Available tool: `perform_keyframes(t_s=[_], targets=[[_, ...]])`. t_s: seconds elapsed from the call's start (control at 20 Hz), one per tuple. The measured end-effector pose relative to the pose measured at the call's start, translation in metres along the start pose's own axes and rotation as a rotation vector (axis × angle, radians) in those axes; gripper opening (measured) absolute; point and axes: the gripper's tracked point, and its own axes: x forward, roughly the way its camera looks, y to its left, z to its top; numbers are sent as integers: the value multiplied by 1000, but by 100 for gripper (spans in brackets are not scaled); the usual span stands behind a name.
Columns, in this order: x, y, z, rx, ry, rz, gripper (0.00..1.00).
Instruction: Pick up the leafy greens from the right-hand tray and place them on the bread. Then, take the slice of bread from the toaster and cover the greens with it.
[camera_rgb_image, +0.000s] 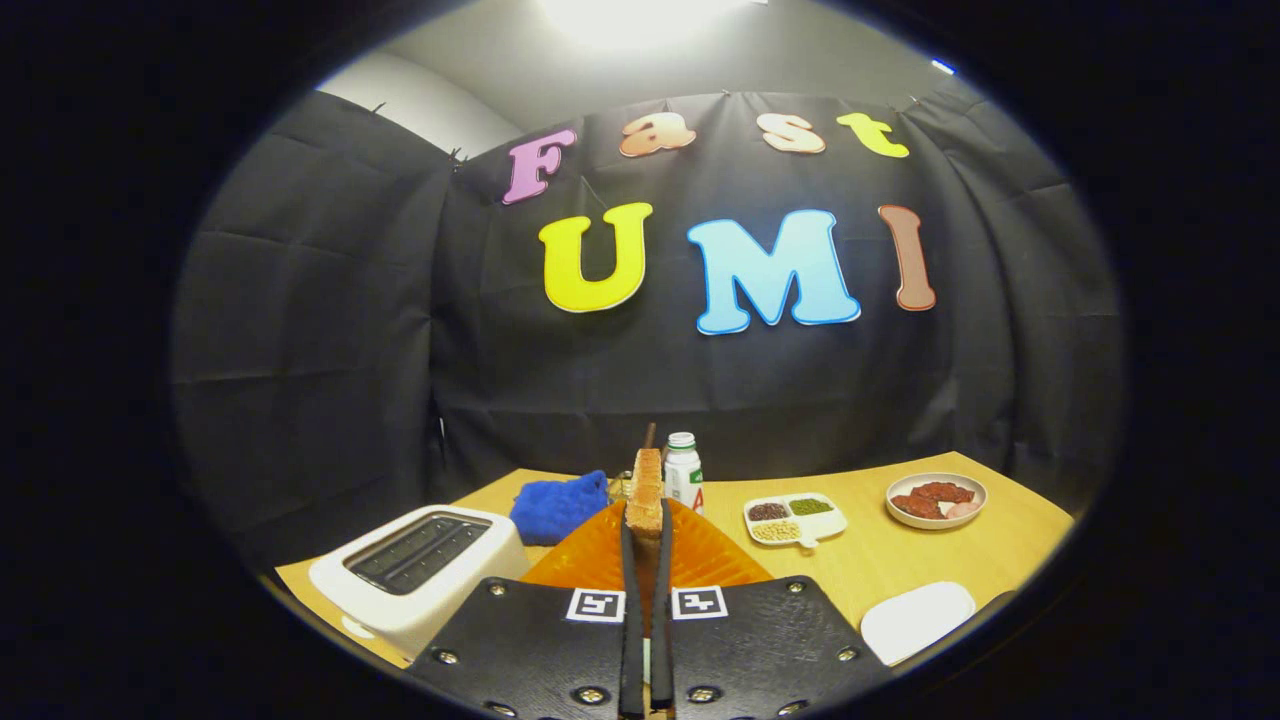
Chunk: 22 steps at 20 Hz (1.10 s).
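Note:
My gripper (645, 540) is shut on a slice of toasted bread (646, 490), which stands on edge between the fingers and rises above their tips. The white toaster (420, 575) sits down to the left of the fingers, its slots showing dark. An orange plate (700, 555) lies directly under and beyond the held slice. The gripper body hides whatever lies on the near part of the plate. A white tray (915, 620) sits to the right of the fingers; its top looks bare from here.
A blue cloth (560, 505) lies behind the toaster. A white bottle (684, 472) stands past the plate. Further right are a divided dish (795, 520) of grains and a bowl (936, 500) of reddish food on the wooden table (900, 555).

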Motion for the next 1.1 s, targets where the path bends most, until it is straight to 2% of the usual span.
perform_keyframes(t_s=[0.4,0.75,0.9,1.1], targets=[[10,-27,-46,-9,78,-28,3],[20,-10,-73,22,94,30,3],[22,-9,-82,106,107,69,3],[26,-29,-95,129,136,48,3]])
